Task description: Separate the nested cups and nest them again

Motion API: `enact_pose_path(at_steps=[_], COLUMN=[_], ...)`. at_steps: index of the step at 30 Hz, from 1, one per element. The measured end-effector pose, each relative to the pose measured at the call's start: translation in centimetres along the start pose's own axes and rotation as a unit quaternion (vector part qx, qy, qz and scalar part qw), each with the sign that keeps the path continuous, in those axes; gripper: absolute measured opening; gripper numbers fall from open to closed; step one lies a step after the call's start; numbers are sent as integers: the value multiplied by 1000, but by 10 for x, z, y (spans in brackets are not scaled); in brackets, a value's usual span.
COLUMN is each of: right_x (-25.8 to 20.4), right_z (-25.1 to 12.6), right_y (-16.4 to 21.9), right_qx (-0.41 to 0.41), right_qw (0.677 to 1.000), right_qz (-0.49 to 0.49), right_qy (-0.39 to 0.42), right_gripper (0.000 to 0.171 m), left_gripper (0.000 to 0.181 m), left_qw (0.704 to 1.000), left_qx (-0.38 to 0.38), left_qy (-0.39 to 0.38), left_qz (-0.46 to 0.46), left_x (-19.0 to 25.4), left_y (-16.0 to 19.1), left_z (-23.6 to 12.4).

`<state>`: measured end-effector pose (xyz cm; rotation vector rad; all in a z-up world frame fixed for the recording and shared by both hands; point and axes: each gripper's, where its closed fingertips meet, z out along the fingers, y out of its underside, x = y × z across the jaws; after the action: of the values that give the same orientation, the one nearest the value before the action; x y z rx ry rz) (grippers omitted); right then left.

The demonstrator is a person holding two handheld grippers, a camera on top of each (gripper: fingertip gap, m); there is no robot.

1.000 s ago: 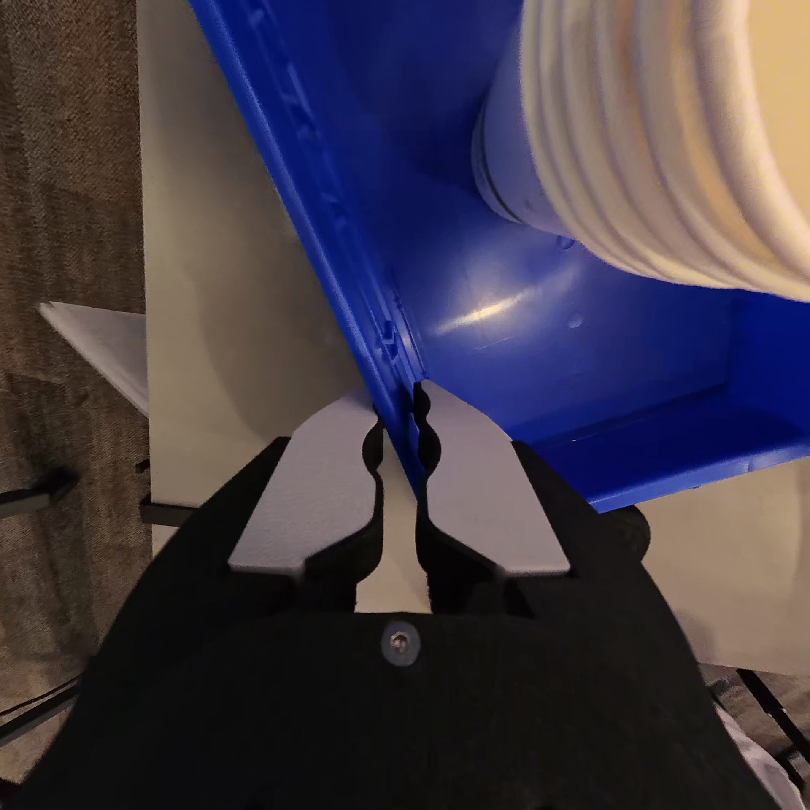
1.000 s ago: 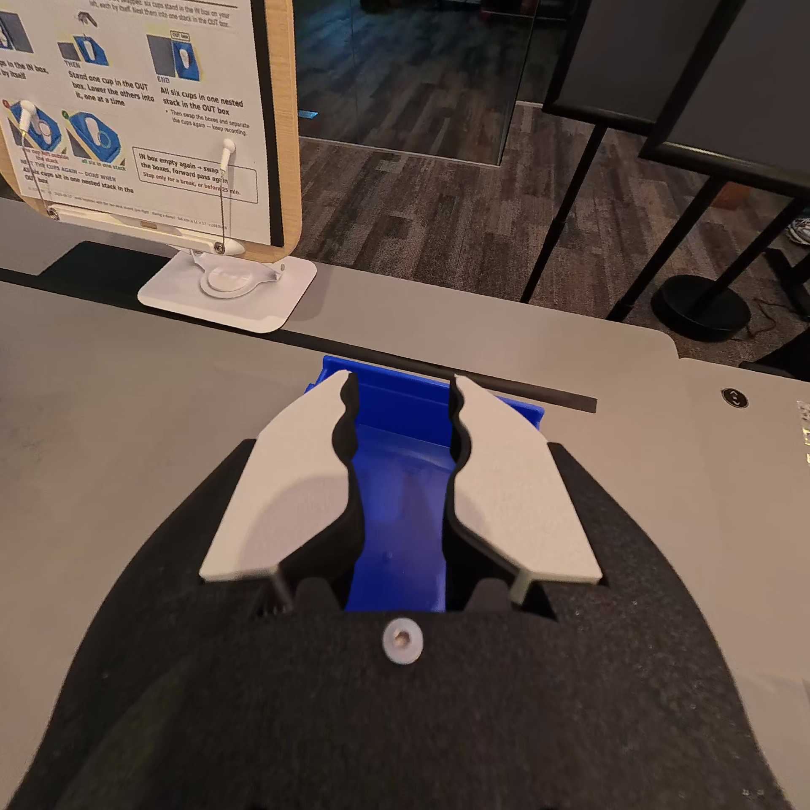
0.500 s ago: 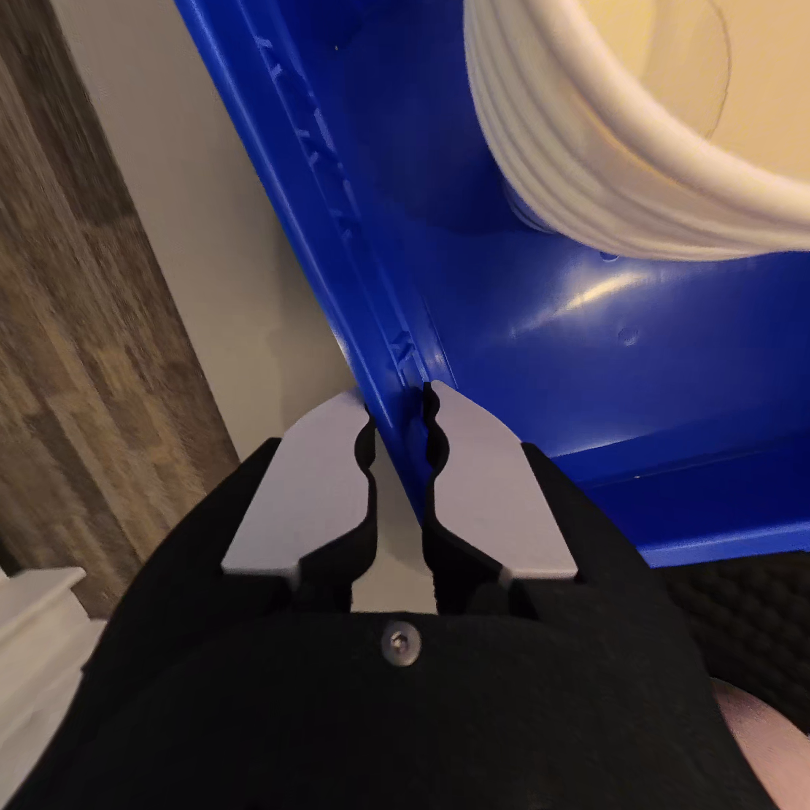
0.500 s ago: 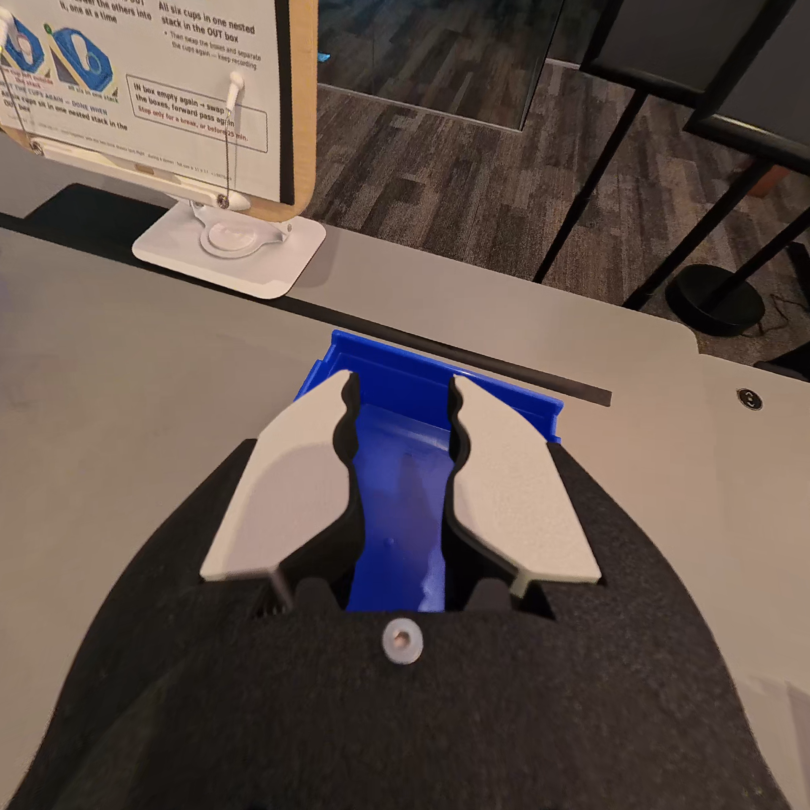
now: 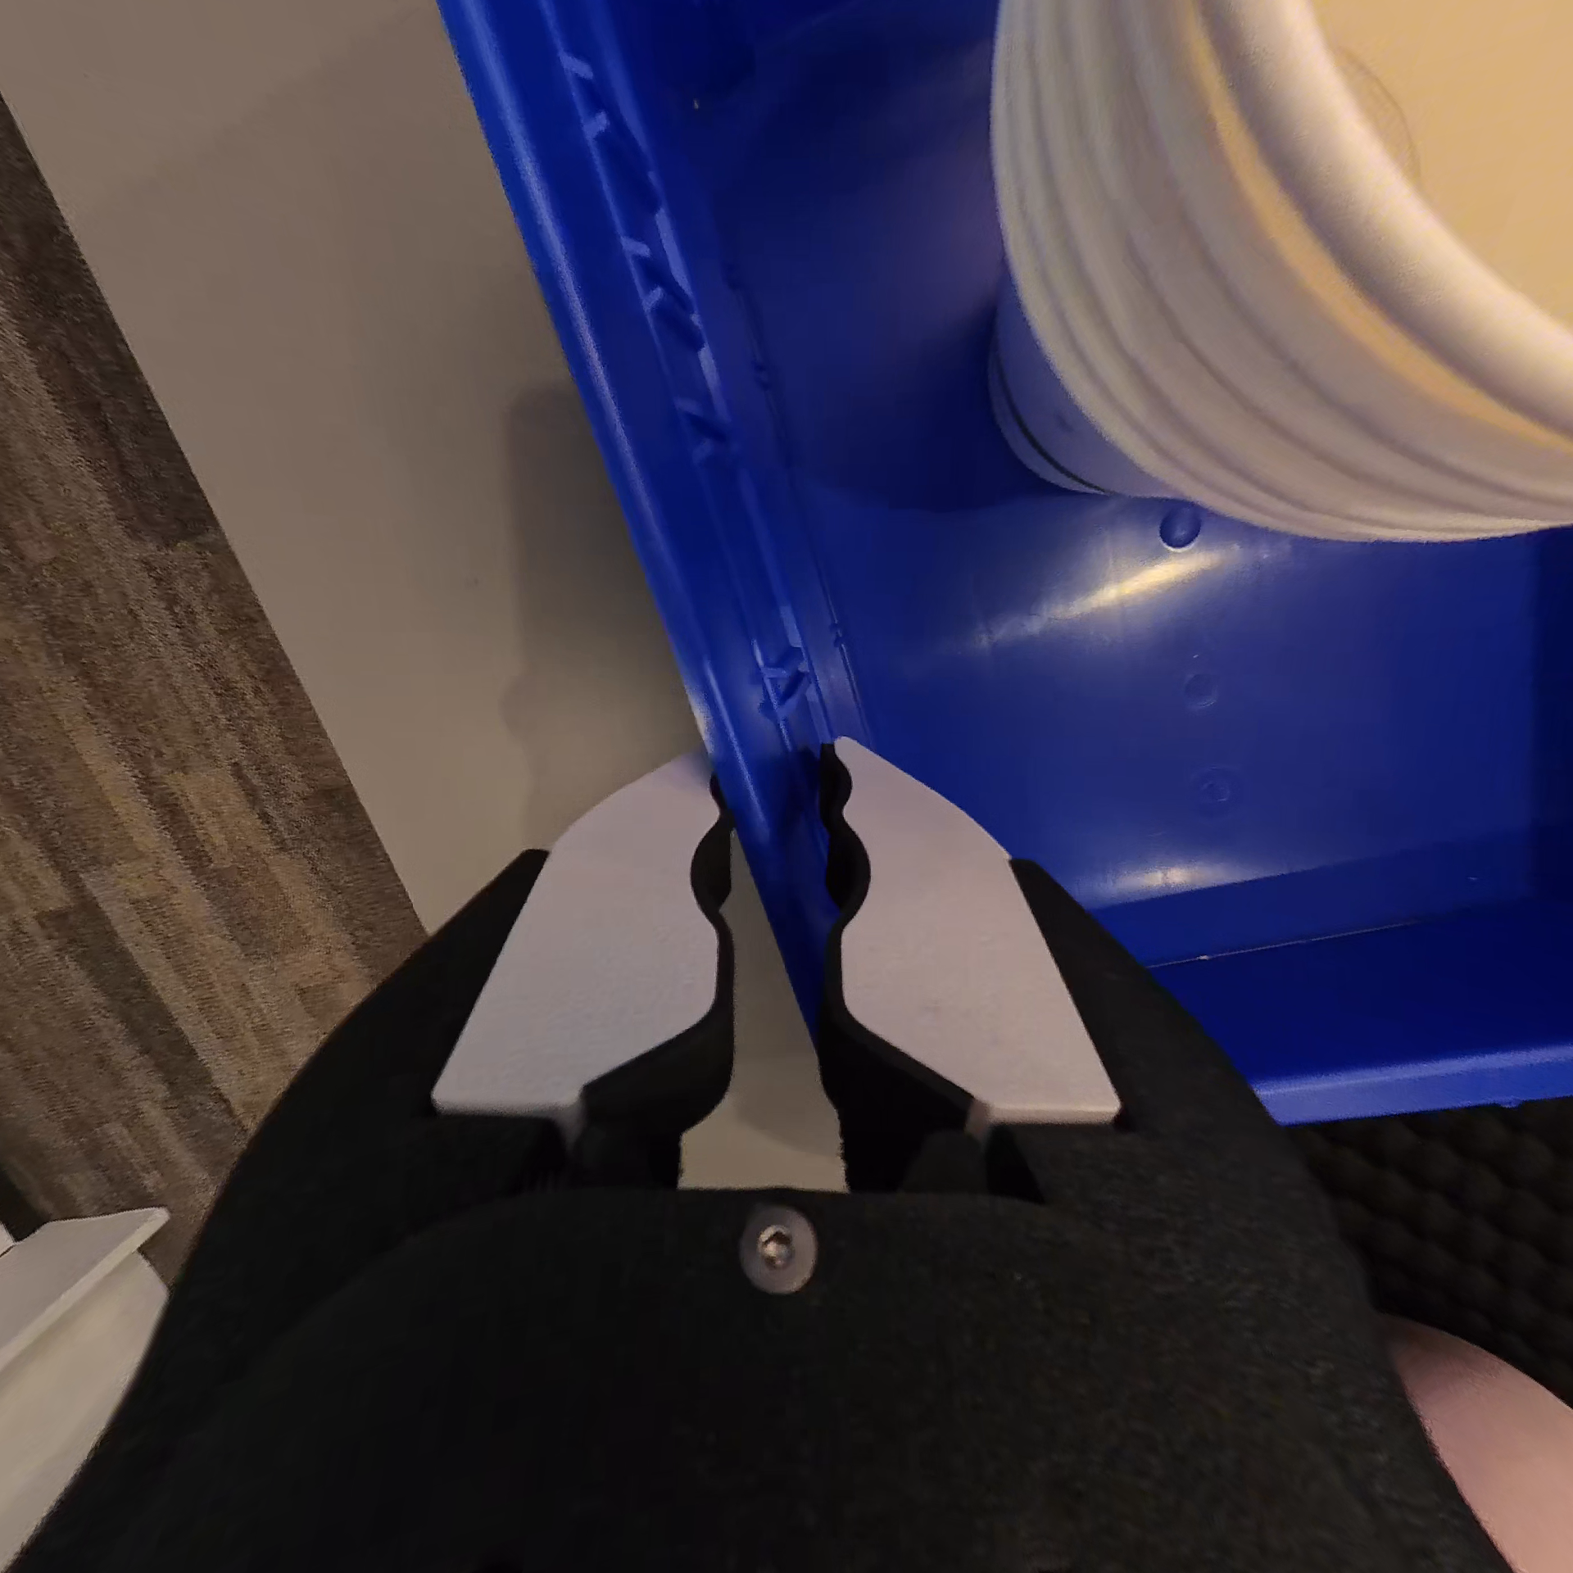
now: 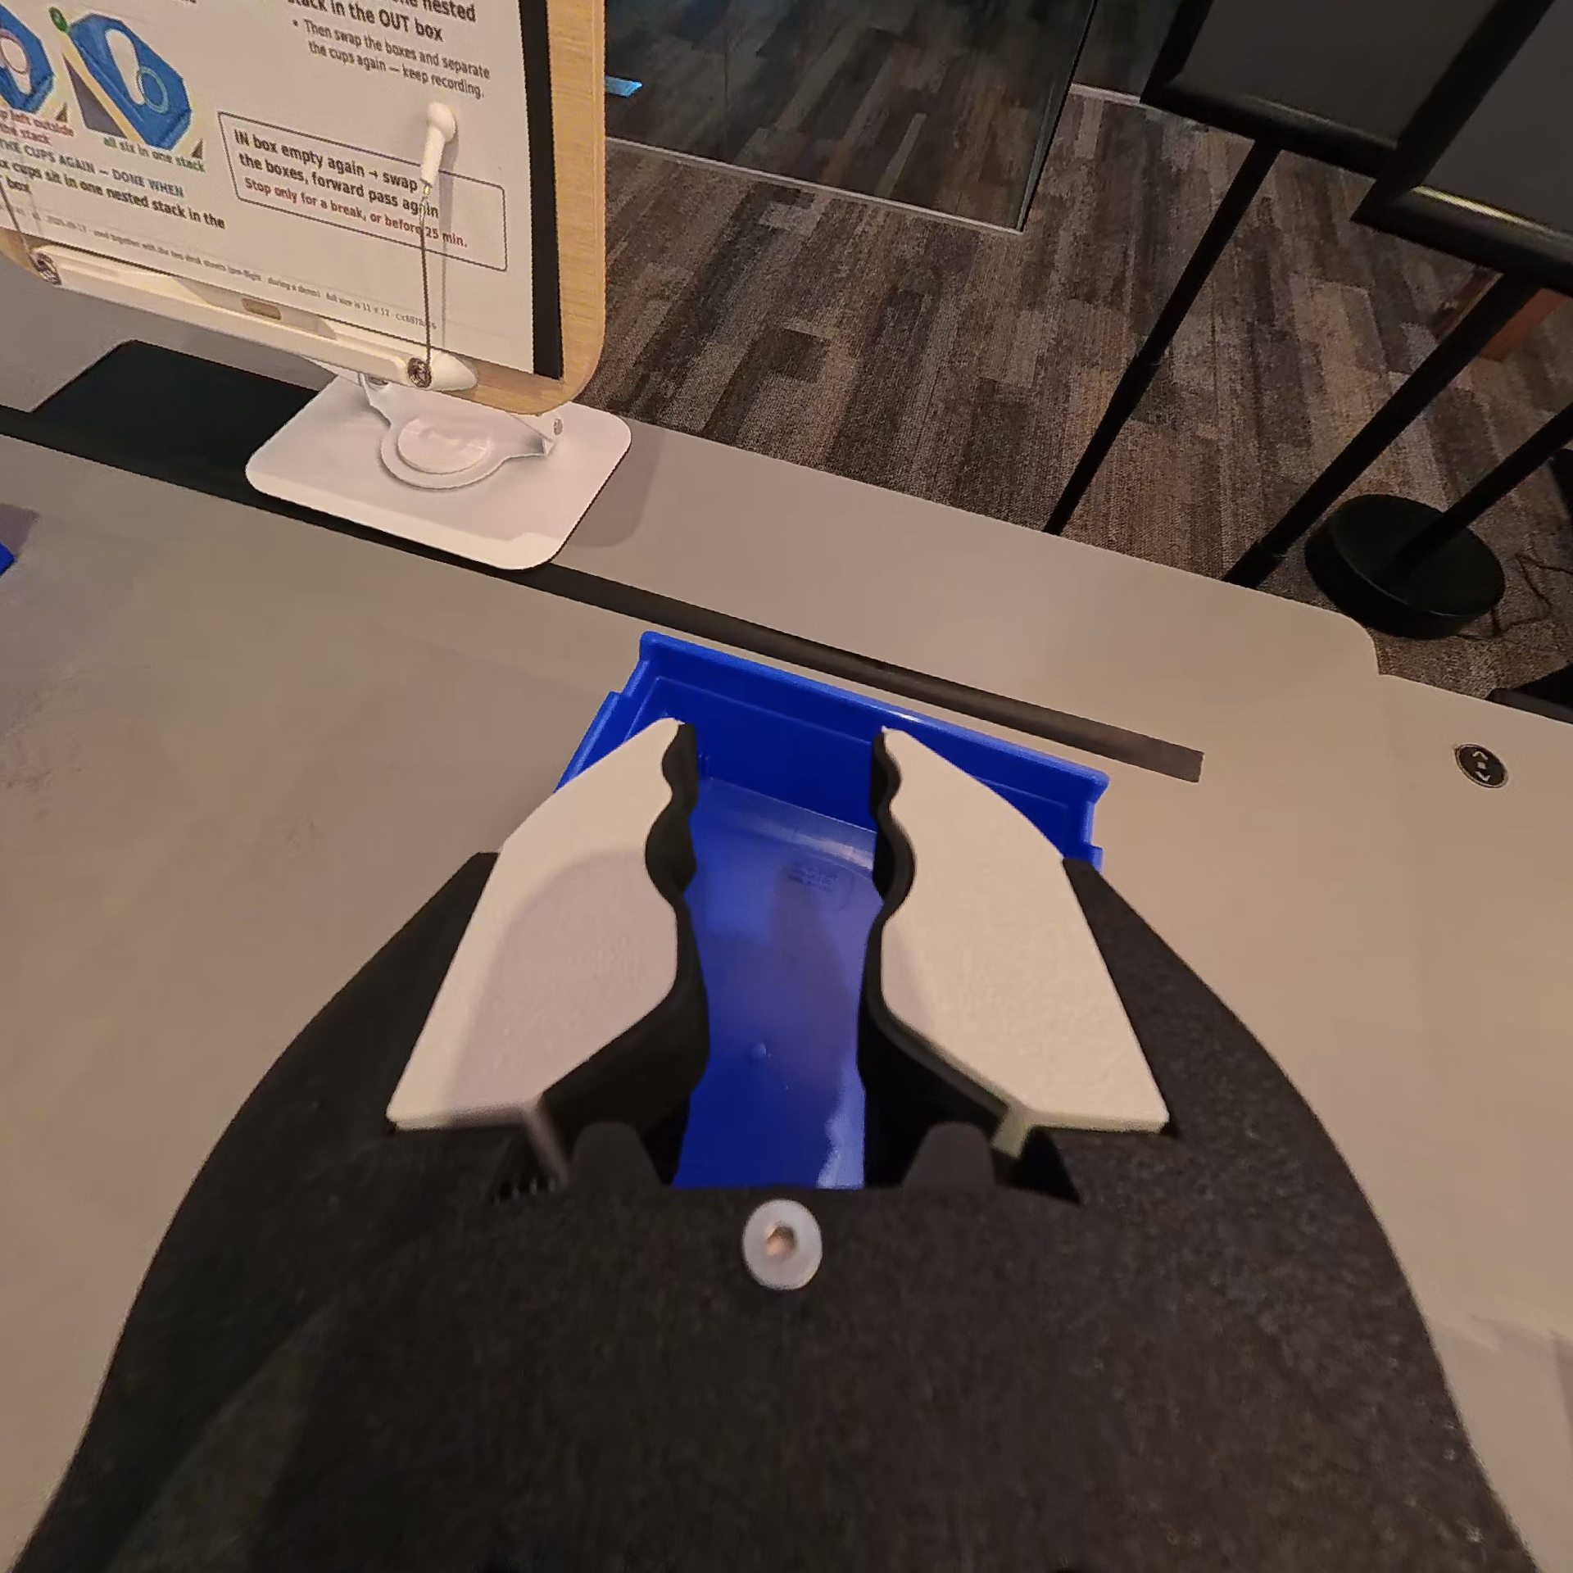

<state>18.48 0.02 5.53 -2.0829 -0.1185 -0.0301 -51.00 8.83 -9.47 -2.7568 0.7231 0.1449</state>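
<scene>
The left gripper [image 5: 770,766] was pinching the side wall of a blue bin [image 5: 1064,723], one finger outside, one inside. The nested white cups [image 5: 1234,323] sat inside that bin, toward its far right. The right gripper [image 6: 779,740] hung spread over a second blue bin [image 6: 851,740] on the grey table [image 6: 255,809], gripping nothing; a sign stand [image 6: 443,477] stood far left

Left wrist view: very close, looking steeply down along its fingers [image 5: 596,936] at a bin [image 5: 1149,766] wall, cups [image 5: 1192,340] at 1 o'clock. Right wrist view: higher, facing across table [image 6: 255,766] (floor beyond), another bin [image 6: 766,936] below. Shared ground: cannot tell.
</scene>
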Motion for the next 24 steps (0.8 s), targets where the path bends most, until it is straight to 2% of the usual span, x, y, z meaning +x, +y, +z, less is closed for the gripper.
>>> enact_pose_path(at_steps=[3, 5, 8, 10, 13, 14, 18, 22, 24], right_x=[0, 0, 0, 0, -1, -2, -5, -6, -7], right_z=[0, 0, 0, 0, -1, -1, -5, -10, -13], right_y=[0, 0, 0, 0, -1, -1, -4, -6, -8], right_qx=[1, 0, 0, 2, 6, 8, 24, 38, 45], right_qw=[1000, 1000, 1000, 1000, 1000, 1000, 999, 997, 996], right_qz=[1, 0, -1, 0, 4, 6, 21, 33, 39], right_qy=[-1, 1, 2, 1, -6, -11, -35, -58, -71], right_gripper=[39, 39, 39, 39, 39, 39, 39, 39, 39], left_gripper=[19, 36, 38, 37, 46, 43, 52, 58, 63], left_qw=[999, 995, 985, 968, 919, 900, 819, 757, 756], left_qx=[38, 84, 149, 234, 381, 422, 566, 650, 652], left_qy=[-15, -29, -67, -72, -87, -90, -83, -56, -43], left_qz=[-18, -39, -53, -47, -51, -56, -52, -34, -31], left_x=[-3, -10, -16, -9, 2, 5, 28, 59, 68], left_y=[-10, -21, -25, -36, -57, -61, -79, -88, -90], left_z=[-11, -30, -74, -115, -178, -196, -254, -279, -273])
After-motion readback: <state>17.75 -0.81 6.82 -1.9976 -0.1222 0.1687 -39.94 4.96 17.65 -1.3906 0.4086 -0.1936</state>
